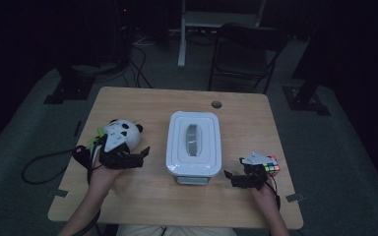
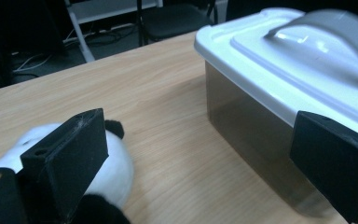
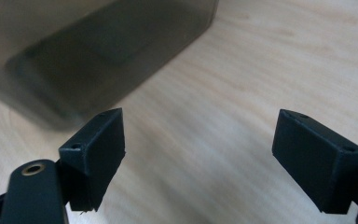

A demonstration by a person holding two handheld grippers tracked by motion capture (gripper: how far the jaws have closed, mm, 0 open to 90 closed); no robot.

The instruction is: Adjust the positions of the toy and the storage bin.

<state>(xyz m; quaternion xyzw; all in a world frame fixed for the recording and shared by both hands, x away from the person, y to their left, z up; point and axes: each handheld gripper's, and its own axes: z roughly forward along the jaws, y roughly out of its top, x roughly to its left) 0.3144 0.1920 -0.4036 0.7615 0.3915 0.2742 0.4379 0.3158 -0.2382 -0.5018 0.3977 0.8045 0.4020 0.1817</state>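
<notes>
Wooden table (image 1: 128, 196), dim light. Lidded plastic bin (image 1: 194, 147) stands mid-table: white lid with arched handle (image 1: 193, 139), smoky translucent walls. Judged light but bulky and slick-sided; the stiff handle or lid rim looks the surest hold. Panda plush (image 1: 123, 132) at left, touching the table just beside the left gripper (image 1: 142, 153); soft, light, will squash under the pads. Colour cube (image 1: 271, 166) near right, hard and small. Left gripper jaws apart, nothing between them. Right gripper (image 1: 230, 177) jaws also apart, empty, near the bin's near right corner.
</notes>
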